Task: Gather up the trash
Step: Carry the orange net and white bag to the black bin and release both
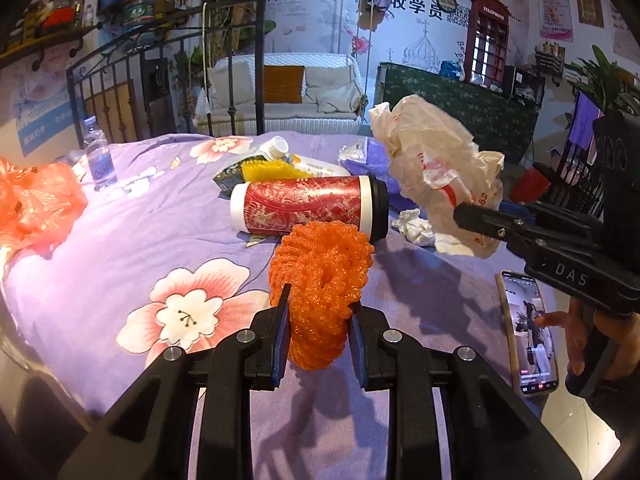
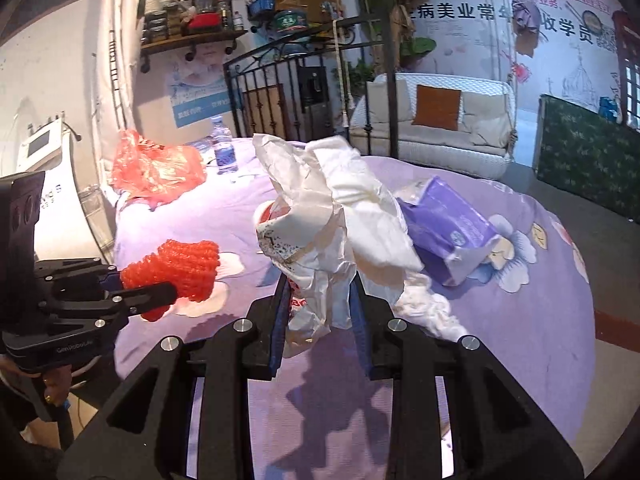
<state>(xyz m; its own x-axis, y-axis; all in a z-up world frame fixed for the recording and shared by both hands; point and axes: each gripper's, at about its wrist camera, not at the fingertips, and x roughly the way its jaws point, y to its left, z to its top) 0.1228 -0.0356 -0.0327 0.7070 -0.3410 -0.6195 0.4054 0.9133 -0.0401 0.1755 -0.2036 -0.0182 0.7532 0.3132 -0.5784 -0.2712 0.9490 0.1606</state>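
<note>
My left gripper is shut on an orange foam net, held up above the purple flowered bedspread. From the right wrist view the same orange foam net and left gripper sit at the lower left. My right gripper is shut on a crumpled white plastic bag with red print, lifted off the bed. In the left wrist view that white plastic bag hangs at the right from the right gripper, whose far finger is hidden.
On the bed lie a red and white canister, a yellow brush, a white crumpled tissue, a purple tissue pack, an orange plastic bag, a water bottle and a phone. A black metal bed frame stands behind.
</note>
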